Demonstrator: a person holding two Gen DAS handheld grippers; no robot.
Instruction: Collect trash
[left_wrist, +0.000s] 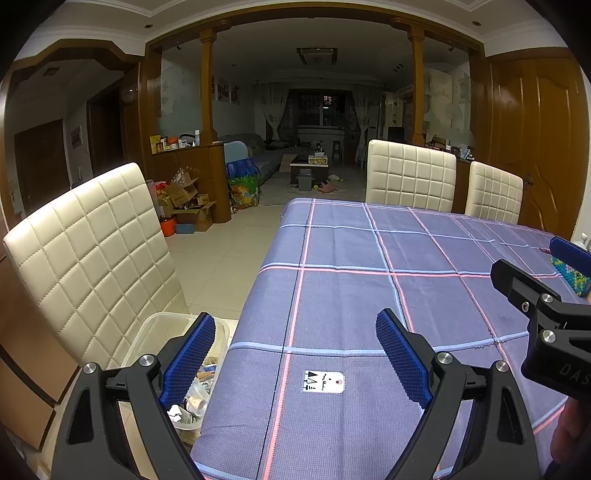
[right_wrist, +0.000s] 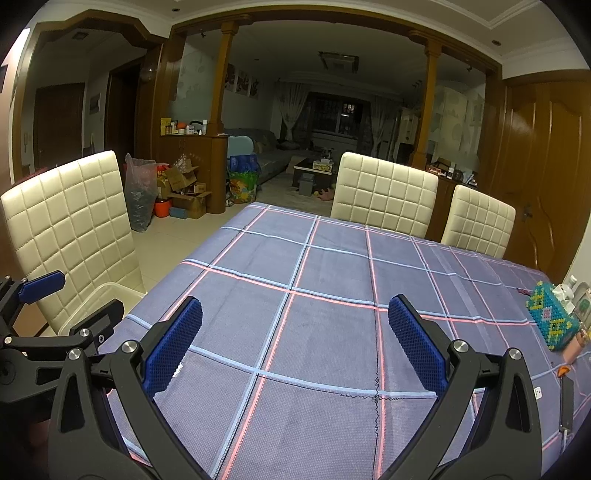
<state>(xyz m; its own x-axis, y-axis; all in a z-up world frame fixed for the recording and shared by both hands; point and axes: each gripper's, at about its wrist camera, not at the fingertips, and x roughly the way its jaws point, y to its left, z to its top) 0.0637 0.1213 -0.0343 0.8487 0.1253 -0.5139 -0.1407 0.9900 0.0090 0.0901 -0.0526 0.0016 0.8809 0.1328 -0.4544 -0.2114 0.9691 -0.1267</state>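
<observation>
A small white paper tag with black print lies on the purple checked tablecloth between my left gripper's fingers. My left gripper is open and empty above the table's near left edge. A clear plastic bin holding wrappers and scraps stands on the chair seat left of the table, under my left finger. My right gripper is open and empty over the cloth. The bin's rim shows at the left of the right wrist view. The right gripper also shows in the left wrist view.
Cream quilted chairs stand at the left and along the far side. A beaded tissue box and small items sit at the table's right edge. Boxes and bags clutter the floor by the wooden divider.
</observation>
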